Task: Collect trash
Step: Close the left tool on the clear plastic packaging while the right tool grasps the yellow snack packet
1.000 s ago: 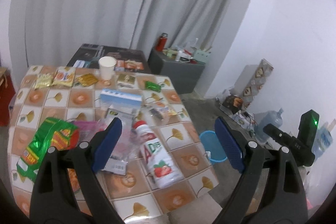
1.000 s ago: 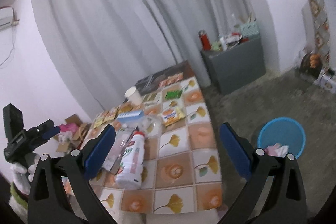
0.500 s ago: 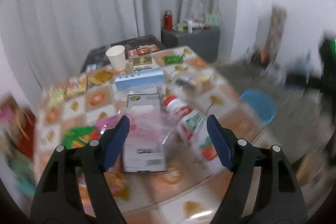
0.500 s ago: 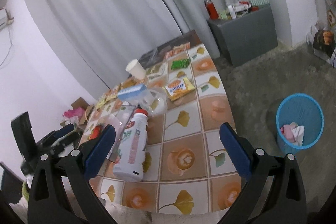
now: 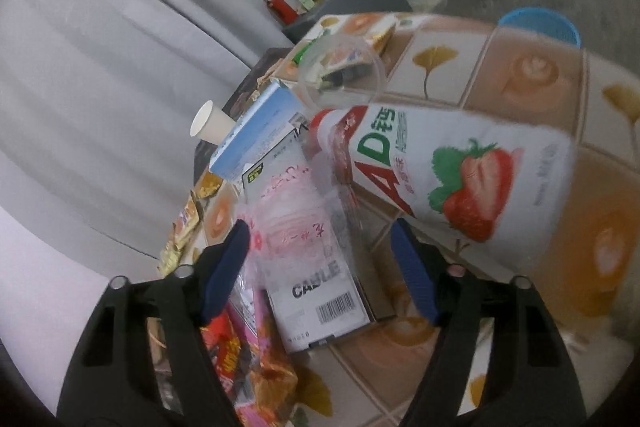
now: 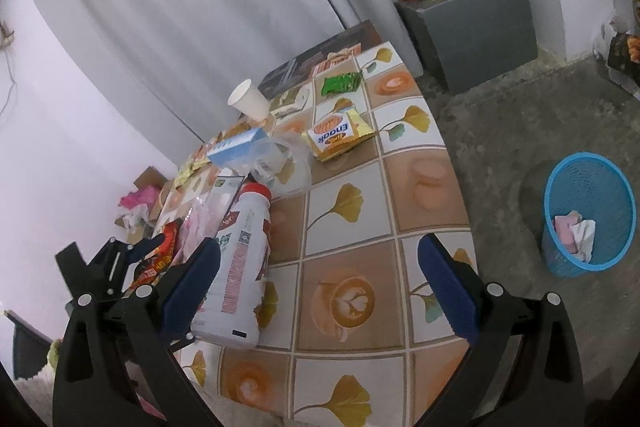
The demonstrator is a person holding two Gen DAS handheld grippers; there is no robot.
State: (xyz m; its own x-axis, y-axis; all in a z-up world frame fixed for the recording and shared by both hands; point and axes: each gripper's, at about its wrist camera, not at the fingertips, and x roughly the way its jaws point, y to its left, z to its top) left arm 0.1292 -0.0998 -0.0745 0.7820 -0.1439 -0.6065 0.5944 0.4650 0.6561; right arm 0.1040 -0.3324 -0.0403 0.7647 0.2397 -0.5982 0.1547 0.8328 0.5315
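Our left tool [image 5: 320, 259] has dropped close over the pile and rolled, and its jaws are closing around the clear pink-printed plastic bag [image 5: 298, 223] lying on the white cable box [image 5: 320, 291]; the pads straddle the bag but do not yet press it. A second ago this tool hung high and wide above the surface [image 6: 352, 211]. Our right tool [image 6: 320, 279] has also sunk a little and stands spread and empty, the strawberry drink bottle [image 6: 236, 267] lying at its nine o'clock just beside one pad. The blue bin [image 6: 588, 211] sits on the floor at three o'clock, well apart. We judge the first pickup is starting: the bag is limp, so the pinch may catch only film.
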